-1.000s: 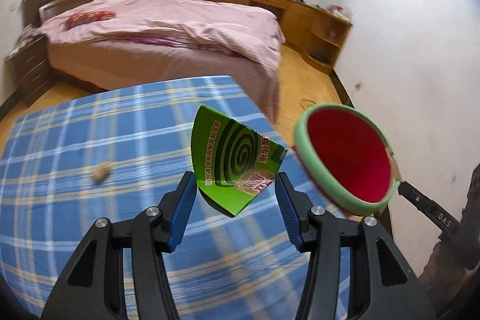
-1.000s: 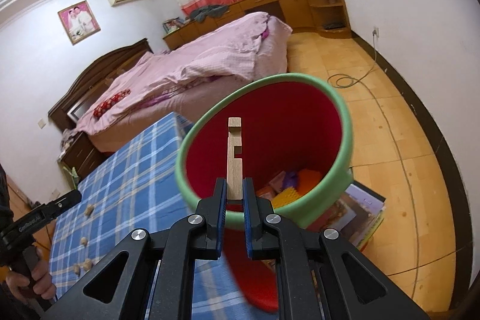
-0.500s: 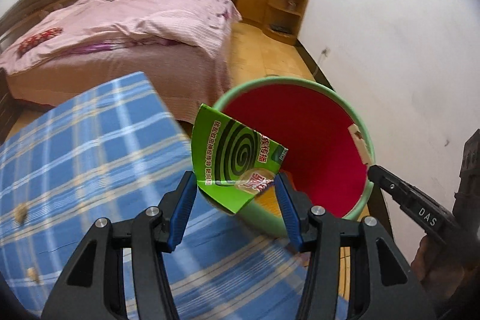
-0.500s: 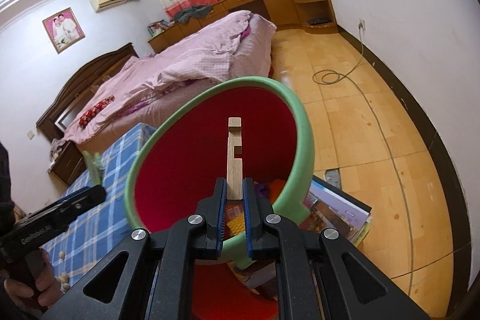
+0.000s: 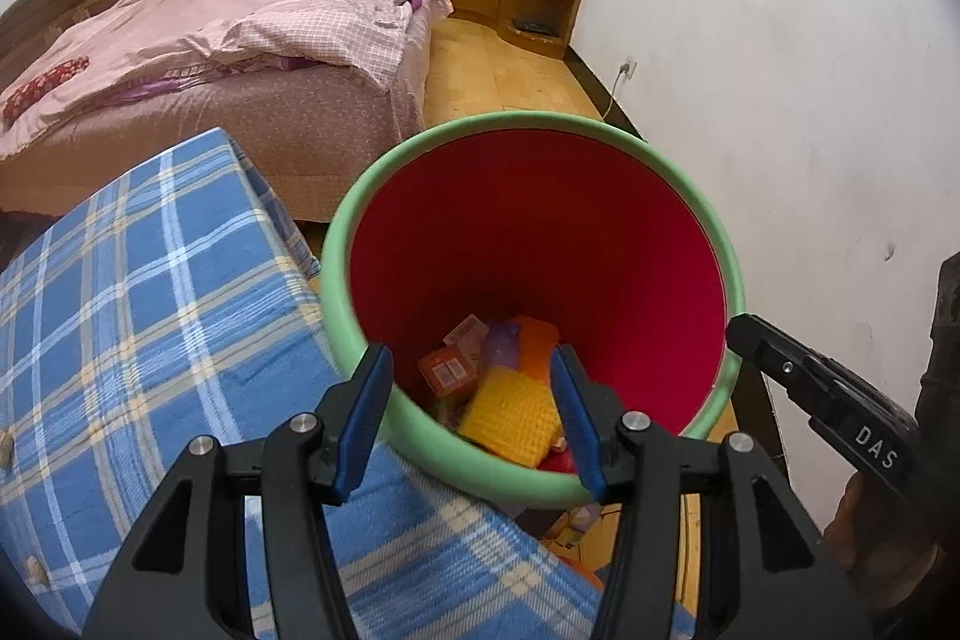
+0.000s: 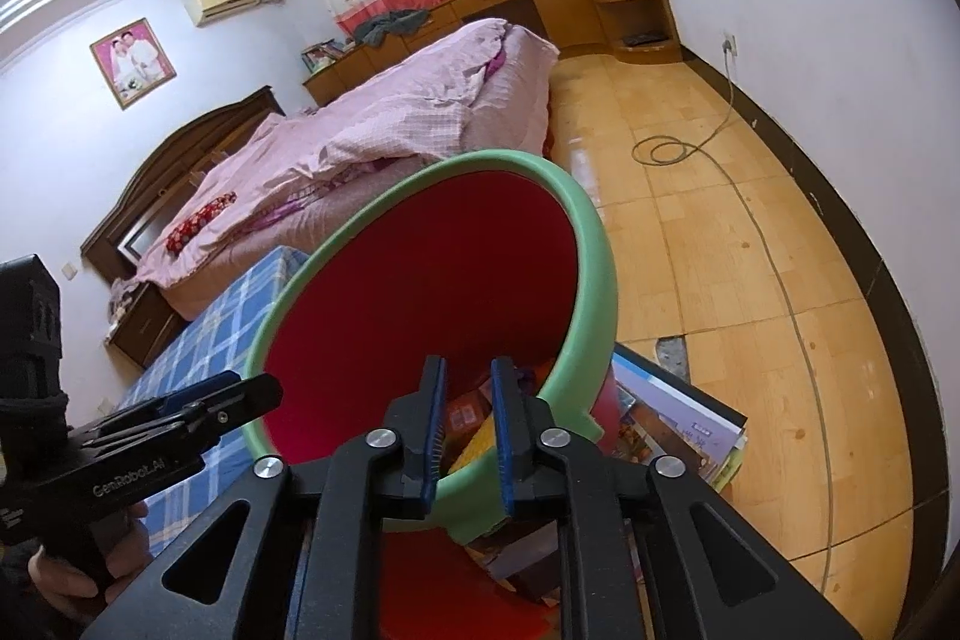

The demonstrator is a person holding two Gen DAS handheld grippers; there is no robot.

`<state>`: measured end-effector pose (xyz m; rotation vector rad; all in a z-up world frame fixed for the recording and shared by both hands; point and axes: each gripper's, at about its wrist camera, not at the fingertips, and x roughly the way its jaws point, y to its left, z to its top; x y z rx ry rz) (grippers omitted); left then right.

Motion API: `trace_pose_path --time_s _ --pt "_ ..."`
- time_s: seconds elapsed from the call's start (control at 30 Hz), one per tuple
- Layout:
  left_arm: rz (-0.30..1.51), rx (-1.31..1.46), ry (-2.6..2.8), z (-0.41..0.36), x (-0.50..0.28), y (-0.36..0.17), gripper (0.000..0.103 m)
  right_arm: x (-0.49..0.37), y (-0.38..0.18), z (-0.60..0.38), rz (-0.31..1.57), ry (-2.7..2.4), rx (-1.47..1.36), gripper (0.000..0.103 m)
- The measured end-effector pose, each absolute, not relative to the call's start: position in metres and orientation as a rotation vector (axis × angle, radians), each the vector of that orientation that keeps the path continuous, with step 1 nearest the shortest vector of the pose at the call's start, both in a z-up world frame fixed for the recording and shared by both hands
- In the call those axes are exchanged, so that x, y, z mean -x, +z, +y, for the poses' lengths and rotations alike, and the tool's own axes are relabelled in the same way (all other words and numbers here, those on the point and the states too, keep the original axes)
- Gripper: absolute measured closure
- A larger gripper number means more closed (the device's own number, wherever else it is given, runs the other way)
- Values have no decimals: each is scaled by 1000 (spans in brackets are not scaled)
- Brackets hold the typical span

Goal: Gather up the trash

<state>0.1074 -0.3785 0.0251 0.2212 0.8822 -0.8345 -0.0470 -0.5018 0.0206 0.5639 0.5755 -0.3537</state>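
Left wrist view: left gripper (image 5: 471,415) and right gripper (image 6: 468,433), fingers spread and empty, hover over the green-rimmed bin (image 5: 654,160); scraps lie left on the checked cloth (image 5: 150,292).

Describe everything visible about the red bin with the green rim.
The bin is a round, tapering bucket that looks like smooth plastic, deep red inside with a thick pale green rolled rim. It stands open-topped, with no lid, beside the corner of the blue plaid tablecloth. Its bottom holds a small heap of trash: orange and yellow packaging and a small printed box. From the right wrist view it appears to rest on a stack of books on the wooden floor. Both tools point into its mouth; neither visibly touches it.
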Motion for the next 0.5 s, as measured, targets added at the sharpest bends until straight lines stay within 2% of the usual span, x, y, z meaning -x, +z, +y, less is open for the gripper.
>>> trace_pose_path --time_s 0.1,0.27,0.33,0.4,0.5 --pt "887 -195 -819 -367 -106 31 49 52 29 -495 568 -342 -559 76" --pt "880 -171 -788 -340 -100 43 49 57 43 -475 559 -307 -541 72" --pt "875 -159 -776 -327 -96 49 49 58 49 -465 552 -286 -541 60" --pt "867 -145 -760 -314 -92 55 49 58 53 -454 548 -262 -536 53" --pt "860 -116 -731 -291 -87 62 48 57 60 -433 560 -220 -506 51"
